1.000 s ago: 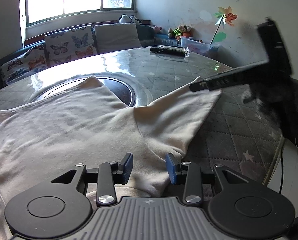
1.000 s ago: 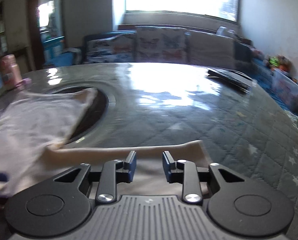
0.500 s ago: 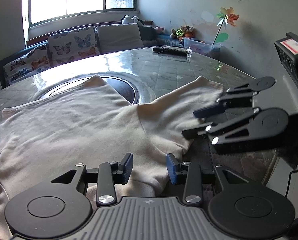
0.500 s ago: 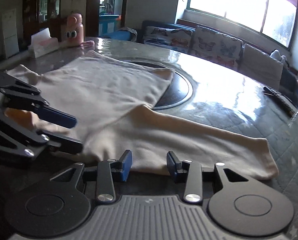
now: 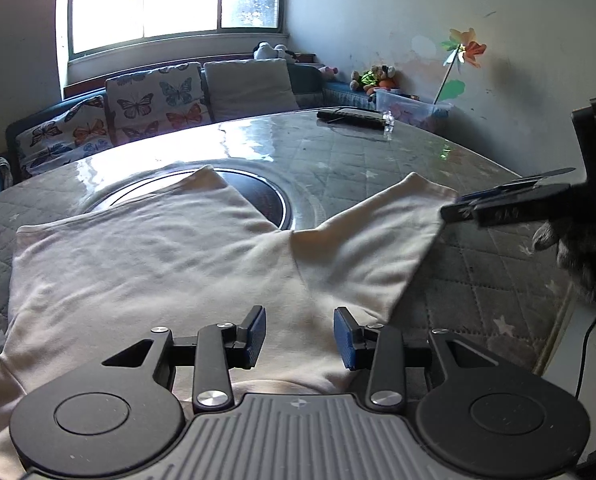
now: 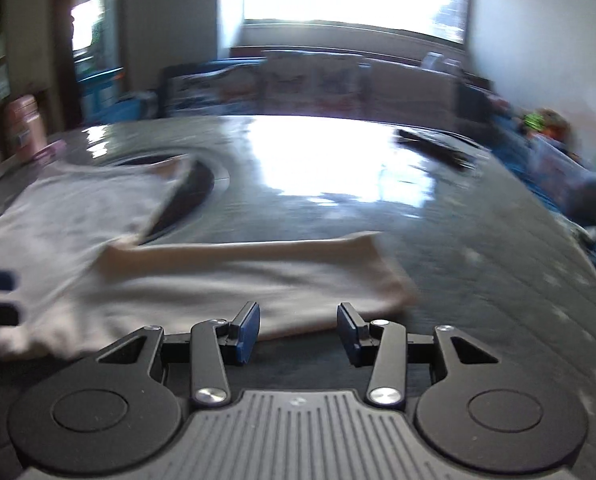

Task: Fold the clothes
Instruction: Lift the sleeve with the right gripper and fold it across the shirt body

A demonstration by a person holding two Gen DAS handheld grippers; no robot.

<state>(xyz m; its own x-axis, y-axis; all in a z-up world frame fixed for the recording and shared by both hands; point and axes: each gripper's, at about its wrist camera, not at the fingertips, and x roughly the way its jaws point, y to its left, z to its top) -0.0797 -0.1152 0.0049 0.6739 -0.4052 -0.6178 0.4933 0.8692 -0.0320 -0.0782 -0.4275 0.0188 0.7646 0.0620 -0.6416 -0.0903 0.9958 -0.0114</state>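
1. Garment position. I see a cream long-sleeved shirt (image 5: 145, 264) spread flat on the round quilted table (image 5: 498, 272). Its hem edge runs near the dark round inset (image 5: 261, 196) at the table's centre, one hem corner overlapping that inset. One sleeve (image 5: 370, 240) lies angled toward the table's right side, its cuff ending short of the rim.

2. Left gripper (image 5: 299, 336). Its jaws stand wide apart, with nothing between the blue pads. It sits low over the near part of the shirt, near where the sleeve joins the body. I cannot tell whether the pads touch the cloth.

3. Right gripper (image 6: 298, 332). Its jaws also stand wide apart and hold nothing. In its own view, which is motion-blurred, the sleeve (image 6: 257, 280) lies straight across just ahead of the pads, the cuff to the right. From the left wrist view, the right gripper (image 5: 458, 210) is edge-on, its fingertips at the cuff's outer corner; contact cannot be confirmed.

4. Open room. Bare quilted surface extends beyond the cuff to the right rim and across the far half of the table. A dark flat object (image 5: 350, 118) lies near the far edge, well apart from the shirt. A pink bottle (image 6: 23, 128) stands at the far left, also well apart from the cloth.
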